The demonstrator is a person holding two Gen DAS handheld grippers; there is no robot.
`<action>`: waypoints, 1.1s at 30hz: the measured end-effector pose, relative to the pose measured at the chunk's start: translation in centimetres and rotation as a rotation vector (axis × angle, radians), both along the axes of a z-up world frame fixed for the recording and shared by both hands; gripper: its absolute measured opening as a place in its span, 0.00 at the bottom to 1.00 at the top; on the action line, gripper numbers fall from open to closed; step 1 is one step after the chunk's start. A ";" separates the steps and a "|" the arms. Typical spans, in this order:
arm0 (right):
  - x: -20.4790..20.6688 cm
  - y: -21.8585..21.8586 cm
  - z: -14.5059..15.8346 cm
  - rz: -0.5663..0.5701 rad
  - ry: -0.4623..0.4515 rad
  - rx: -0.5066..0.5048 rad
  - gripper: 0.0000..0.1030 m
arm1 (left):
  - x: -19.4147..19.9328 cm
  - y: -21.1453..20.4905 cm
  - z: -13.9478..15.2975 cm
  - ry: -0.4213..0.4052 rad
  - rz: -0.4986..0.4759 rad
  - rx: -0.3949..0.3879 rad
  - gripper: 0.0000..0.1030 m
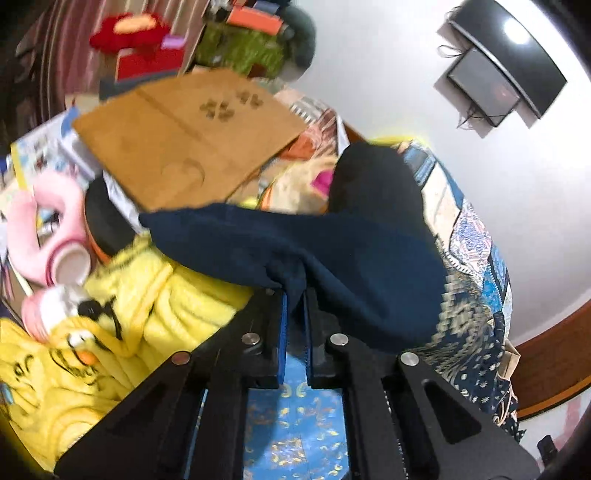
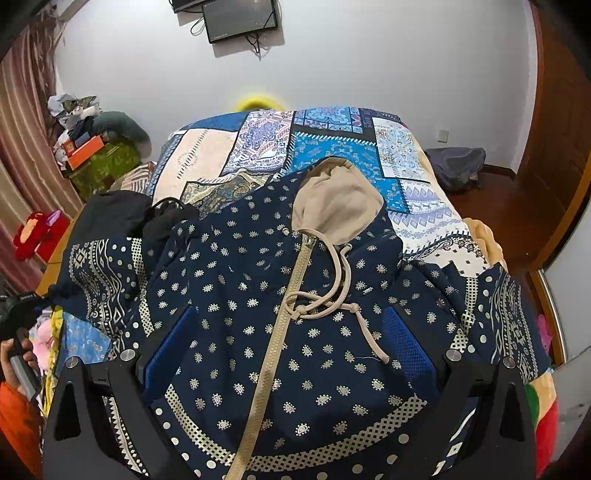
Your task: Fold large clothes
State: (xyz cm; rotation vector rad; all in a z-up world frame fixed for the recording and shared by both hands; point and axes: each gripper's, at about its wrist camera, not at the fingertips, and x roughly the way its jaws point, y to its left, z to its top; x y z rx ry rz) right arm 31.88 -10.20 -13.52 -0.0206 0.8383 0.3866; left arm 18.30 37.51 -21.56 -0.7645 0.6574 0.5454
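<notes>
The left gripper (image 1: 294,295) is nearly closed, its blue-padded fingers (image 1: 282,325) pinching a fold of dark navy cloth (image 1: 332,266) between them; the cloth rises from the jaws and spreads away over the bed, its plain inner side facing the camera. Below the fingers a blue patterned sheet (image 1: 295,424) shows. To the left lie a yellow blanket (image 1: 147,306), a pink plush toy (image 1: 55,229) and a flat piece of cardboard (image 1: 184,136), all blurred by motion. In the right wrist view the right gripper (image 2: 291,343) stands wide open, its blue pads (image 2: 406,347) well apart and holding nothing; they hover just over or against the hoodie (image 2: 240,295), and contact cannot be told. The hoodie, navy with small pale paisley dots, lies face up on the patchwork bedspread (image 2: 332,147), spread across the near half of the bed. Its beige hood (image 2: 336,199) points toward the far wall, the beige zipper (image 2: 280,325) runs down the middle, closed, and the drawstring (image 2: 340,280) lies looped and knotted on the chest between the open fingers. At the left edge the person's hand (image 2: 14,354) grips the other tool's handle, where the hoodie's patterned sleeve (image 2: 99,280) is lifted. A monitor (image 2: 240,18) hangs on the white wall.
</notes>
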 end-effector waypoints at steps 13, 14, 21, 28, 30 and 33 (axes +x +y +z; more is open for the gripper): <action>-0.4 -2.0 1.7 -0.016 -0.047 0.021 0.96 | 2.6 -10.2 14.1 -0.207 -0.219 0.234 0.04; -0.5 -2.2 1.9 -0.016 -0.051 0.024 0.96 | 3.1 -11.1 14.8 -0.220 -0.245 0.240 0.04; -0.6 -3.2 2.9 -0.006 -0.085 0.004 0.96 | 8.7 -21.1 17.0 -0.245 -0.520 0.268 0.04; -1.3 -4.2 3.4 0.012 -0.123 -0.048 0.96 | 12.0 -30.2 13.2 -0.144 -0.769 0.250 0.04; -1.4 -4.7 3.4 0.012 -0.126 -0.057 0.96 | 12.5 -32.5 11.4 -0.092 -0.837 0.241 0.04; -1.5 -5.2 3.1 0.006 -0.119 -0.072 0.97 | 13.0 -35.3 8.6 -0.003 -0.912 0.243 0.04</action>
